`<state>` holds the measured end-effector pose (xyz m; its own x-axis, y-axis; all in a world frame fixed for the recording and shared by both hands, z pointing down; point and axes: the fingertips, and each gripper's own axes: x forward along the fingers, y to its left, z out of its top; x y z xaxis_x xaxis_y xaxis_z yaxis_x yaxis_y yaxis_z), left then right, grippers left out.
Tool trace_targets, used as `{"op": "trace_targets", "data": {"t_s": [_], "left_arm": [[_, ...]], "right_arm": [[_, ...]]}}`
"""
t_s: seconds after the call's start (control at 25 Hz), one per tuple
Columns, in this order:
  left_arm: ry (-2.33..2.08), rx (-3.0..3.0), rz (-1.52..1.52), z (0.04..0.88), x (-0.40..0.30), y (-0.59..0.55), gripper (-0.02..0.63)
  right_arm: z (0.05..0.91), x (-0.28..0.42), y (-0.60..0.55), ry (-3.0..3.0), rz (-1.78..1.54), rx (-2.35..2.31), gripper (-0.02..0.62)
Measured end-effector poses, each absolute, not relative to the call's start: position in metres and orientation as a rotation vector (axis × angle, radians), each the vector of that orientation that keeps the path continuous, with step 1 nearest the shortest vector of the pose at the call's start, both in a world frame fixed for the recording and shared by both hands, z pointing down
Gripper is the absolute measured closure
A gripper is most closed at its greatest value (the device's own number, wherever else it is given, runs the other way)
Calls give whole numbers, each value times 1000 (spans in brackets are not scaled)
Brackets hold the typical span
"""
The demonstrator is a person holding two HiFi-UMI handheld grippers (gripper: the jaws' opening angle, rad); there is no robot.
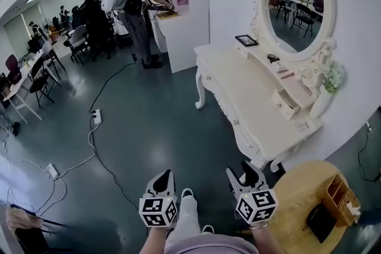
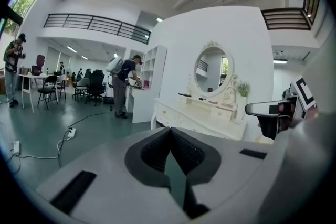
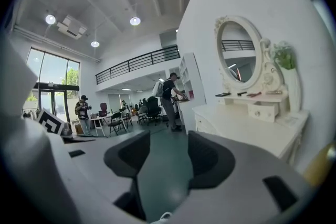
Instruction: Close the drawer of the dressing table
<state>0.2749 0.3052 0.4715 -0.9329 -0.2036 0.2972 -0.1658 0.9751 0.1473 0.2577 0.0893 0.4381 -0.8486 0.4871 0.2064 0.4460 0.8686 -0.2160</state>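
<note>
The drawer [image 1: 286,102] is a small one in the raised shelf unit at the back of the dressing table [image 1: 238,92], towards its near end, below the oval mirror [image 1: 294,3]. It stands pulled out over the tabletop. The dressing table stands against the white wall at right.

Both grippers are at the near edge, over the floor [image 1: 161,128], well apart from the drawer and touching nothing.
- Left gripper [image 1: 163,178]: the jaws are pressed together at the tips, with nothing between them.
- Right gripper [image 1: 241,172]: the jaws are spread, and only floor shows in the gap.

A round table [image 1: 300,199] stands near right, just beside the near end of the dressing table. A cable [image 1: 95,146] runs across the floor at left. A person [image 1: 138,9] stands at a white counter at the far end.
</note>
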Motion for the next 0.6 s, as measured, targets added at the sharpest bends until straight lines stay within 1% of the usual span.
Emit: {"op": "trace_targets", "data": {"t_s": [0.2,0.48,0.6], "left_arm": [[-2785,337,-172,481,225,303,604],[-2758,453,-162,483,131,310,604],[-2739,511,-154,481,94,312,604]], "right_arm": [[446,216,87,-2793,242,-630,356],[450,138,88,-2802,265,-471,335],[446,106,90,-2813,279,-398,317]]}}
